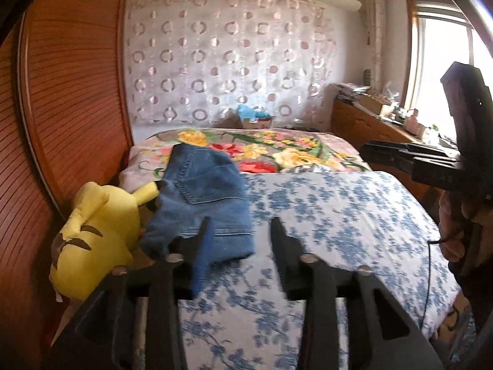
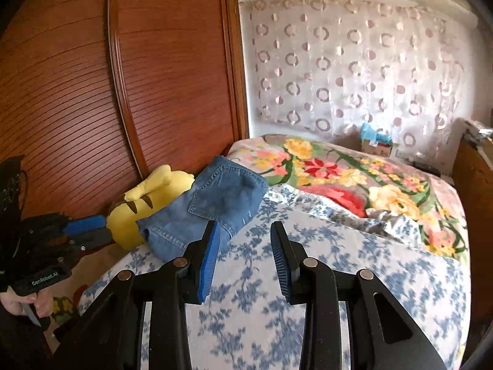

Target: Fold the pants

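The blue denim pants lie folded in a compact stack on the blue-flowered sheet, at the bed's left side, back pocket up. They also show in the right wrist view. My left gripper is open and empty, hovering just near the stack's front edge. My right gripper is open and empty, above the sheet just right of the stack. Each gripper shows in the other's view: the right one at the far right, the left one at the far left.
A yellow plush toy lies against the pants' left side, next to a wooden louvred wardrobe. A floral blanket covers the far half of the bed. A wooden dresser with clutter stands at the right under the window.
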`<state>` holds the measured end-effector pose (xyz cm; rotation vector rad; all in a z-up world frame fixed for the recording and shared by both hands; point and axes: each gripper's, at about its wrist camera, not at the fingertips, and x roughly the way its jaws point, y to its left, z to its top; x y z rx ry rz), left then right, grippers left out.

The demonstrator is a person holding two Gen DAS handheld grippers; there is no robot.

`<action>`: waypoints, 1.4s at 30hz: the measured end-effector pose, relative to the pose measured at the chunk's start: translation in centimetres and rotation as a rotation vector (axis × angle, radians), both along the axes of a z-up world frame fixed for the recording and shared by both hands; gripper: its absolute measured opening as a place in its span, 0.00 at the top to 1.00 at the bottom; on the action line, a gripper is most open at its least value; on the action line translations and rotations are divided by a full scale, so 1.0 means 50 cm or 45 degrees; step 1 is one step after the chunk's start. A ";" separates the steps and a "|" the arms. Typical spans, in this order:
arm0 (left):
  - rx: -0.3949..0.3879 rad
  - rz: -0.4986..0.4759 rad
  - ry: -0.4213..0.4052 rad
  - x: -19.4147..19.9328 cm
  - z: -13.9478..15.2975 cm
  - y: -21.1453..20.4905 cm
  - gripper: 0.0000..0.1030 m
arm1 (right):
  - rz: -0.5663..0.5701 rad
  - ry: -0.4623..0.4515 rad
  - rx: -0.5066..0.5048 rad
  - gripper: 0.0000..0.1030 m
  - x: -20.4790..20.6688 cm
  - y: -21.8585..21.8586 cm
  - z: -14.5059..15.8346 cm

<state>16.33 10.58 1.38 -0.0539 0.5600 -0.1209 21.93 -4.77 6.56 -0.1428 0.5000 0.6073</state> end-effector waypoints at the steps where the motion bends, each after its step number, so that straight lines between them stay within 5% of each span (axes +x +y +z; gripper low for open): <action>1: -0.003 -0.017 -0.010 -0.009 0.005 -0.010 0.52 | -0.005 0.000 0.008 0.66 -0.013 -0.009 0.000; 5: -0.019 -0.067 -0.038 -0.043 0.022 -0.044 0.26 | -0.038 -0.027 0.020 0.66 -0.068 -0.045 0.004; 15: 0.005 -0.155 -0.106 -0.114 0.076 -0.118 0.22 | -0.131 -0.094 0.041 0.66 -0.183 -0.108 0.018; 18: 0.004 -0.157 -0.156 -0.142 0.097 -0.135 0.03 | -0.152 -0.116 0.062 0.66 -0.218 -0.121 0.028; 31: -0.010 -0.099 -0.249 -0.203 0.158 -0.192 0.01 | -0.265 -0.216 0.088 0.38 -0.326 -0.146 0.058; 42: 0.042 -0.092 -0.246 -0.228 0.149 -0.261 0.01 | -0.420 -0.239 0.125 0.37 -0.390 -0.146 0.047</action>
